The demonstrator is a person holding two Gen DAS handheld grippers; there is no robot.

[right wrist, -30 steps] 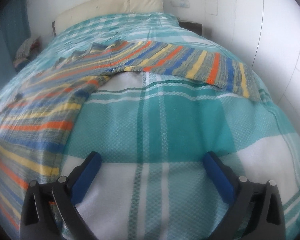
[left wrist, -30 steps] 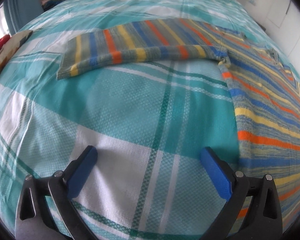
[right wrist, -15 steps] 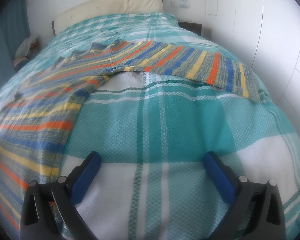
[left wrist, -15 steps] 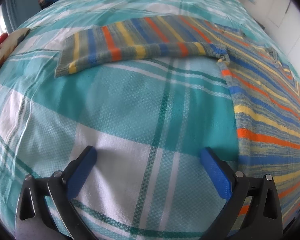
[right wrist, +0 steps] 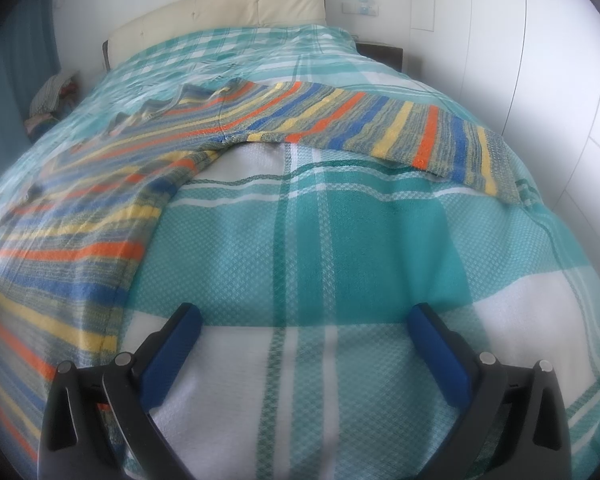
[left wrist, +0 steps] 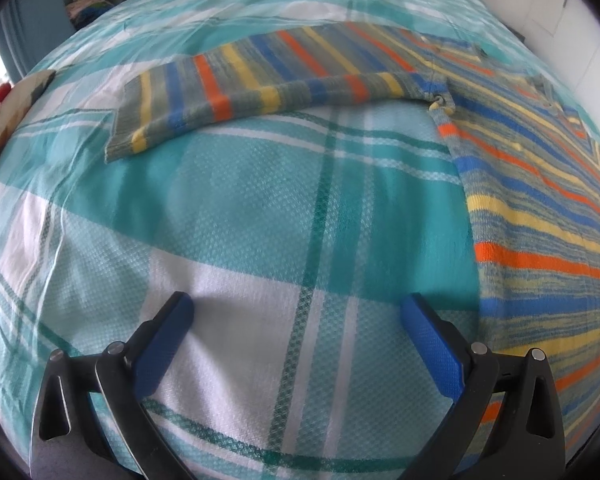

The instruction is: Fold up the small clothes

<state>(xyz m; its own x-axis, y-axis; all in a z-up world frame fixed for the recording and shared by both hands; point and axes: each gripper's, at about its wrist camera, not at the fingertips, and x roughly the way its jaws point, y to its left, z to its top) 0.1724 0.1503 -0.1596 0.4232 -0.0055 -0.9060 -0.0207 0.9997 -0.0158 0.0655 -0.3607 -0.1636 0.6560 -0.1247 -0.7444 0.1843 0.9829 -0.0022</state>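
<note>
Teal plaid bed (left wrist: 260,208) under striped sweater (left wrist: 540,200), spread flat, sleeves outstretched. Left tongs (left wrist: 296,312) edged nearer left sleeve (left wrist: 260,84); right tongs (right wrist: 300,320) barely shifted. Both spread wide, empty. Folding not yet begun.

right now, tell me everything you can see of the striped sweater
The striped sweater looks knitted, with orange, blue, yellow and grey bands. It lies flat and unfolded on the plaid bedspread, both sleeves spread outward: one in the left view, the other in the right. Small buttons dot its front. Neither open hand-held gripper touches it.
</note>
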